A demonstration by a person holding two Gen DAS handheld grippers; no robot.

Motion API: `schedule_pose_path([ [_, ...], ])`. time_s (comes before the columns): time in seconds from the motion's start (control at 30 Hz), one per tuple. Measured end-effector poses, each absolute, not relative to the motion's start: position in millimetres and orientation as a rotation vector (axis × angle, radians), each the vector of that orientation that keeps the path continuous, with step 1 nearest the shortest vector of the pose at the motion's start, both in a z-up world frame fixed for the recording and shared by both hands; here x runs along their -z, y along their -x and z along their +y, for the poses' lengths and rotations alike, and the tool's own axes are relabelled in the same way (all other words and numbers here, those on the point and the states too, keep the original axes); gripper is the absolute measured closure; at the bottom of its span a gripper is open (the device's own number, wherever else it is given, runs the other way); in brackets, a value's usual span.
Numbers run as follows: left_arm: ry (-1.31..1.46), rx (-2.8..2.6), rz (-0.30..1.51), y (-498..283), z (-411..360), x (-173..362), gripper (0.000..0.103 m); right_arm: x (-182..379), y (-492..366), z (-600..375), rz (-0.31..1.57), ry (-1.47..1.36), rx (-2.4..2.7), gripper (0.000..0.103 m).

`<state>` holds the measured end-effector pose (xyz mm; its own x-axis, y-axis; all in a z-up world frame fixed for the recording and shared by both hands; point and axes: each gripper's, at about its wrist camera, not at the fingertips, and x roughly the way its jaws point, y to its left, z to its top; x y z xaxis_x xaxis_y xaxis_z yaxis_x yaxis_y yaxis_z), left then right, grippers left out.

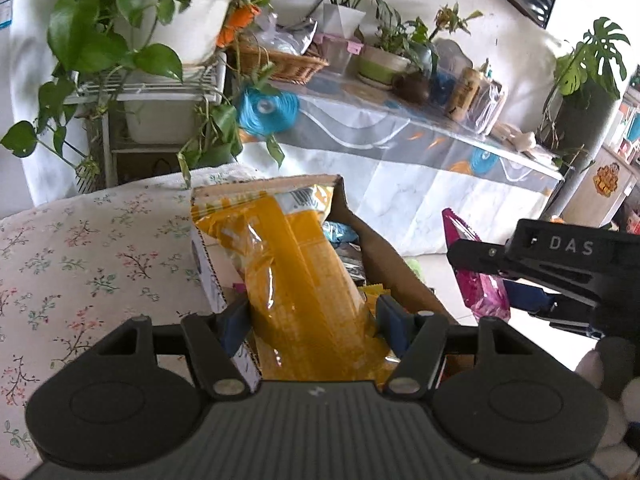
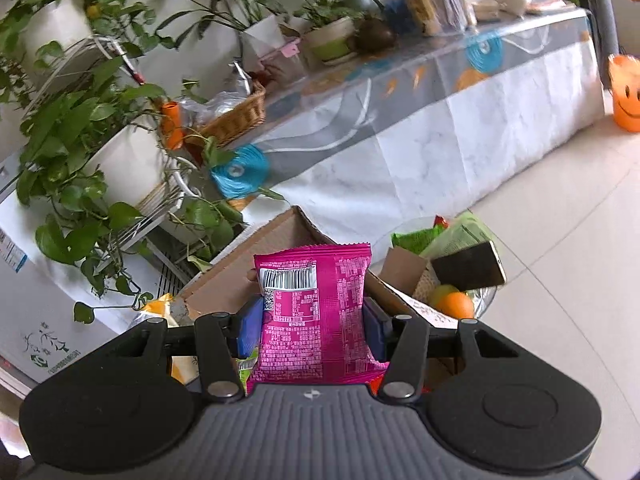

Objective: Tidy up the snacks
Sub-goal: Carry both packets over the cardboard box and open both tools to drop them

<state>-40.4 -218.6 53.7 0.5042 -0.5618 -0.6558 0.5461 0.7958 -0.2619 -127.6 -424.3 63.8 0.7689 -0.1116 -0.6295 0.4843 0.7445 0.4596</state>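
Two hand-held grippers above an open cardboard box [image 1: 384, 256], the collecting point for the snacks. The left gripper [image 1: 312, 320] clamps a long yellow snack bag [image 1: 296, 272] by its near end, so its length slopes down into the box. The right gripper [image 2: 314, 328], at its narrowest, pinches a pink snack packet [image 2: 320, 312] by the sides, upright just over the box's right wall [image 2: 280, 236], apparently awaiting its turn. More snacks already lie inside.

Black grippers [image 1: 312, 322]; blue pads [image 1: 390, 318] ("DAS" lettering)
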Motion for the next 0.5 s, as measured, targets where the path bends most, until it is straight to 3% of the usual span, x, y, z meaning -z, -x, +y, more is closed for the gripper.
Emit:
schedule_pose_path([
  [0.17, -0.006, 0.66, 0.826, 38, -232, -47, 0.037, -60, 126, -426, 0.633, -0.673, 0.369, 0.044],
  [0.27, -0.038, 0.649, 0.835, 38, -240, -47, 0.036, -59, 125, -426, 0.633, -0.691, 0.371, 0.036],
  [0.4, -0.086, 0.611, 0.808, 42, -243, -55, 0.014, -60, 125, -426, 0.638, -0.681, 0.376, 0.022],
  [0.5, -0.086, 0.601, 0.813, 42, -240, -58, 0.014, -59, 126, -427, 0.643, -0.682, 0.379, 0.021],
])
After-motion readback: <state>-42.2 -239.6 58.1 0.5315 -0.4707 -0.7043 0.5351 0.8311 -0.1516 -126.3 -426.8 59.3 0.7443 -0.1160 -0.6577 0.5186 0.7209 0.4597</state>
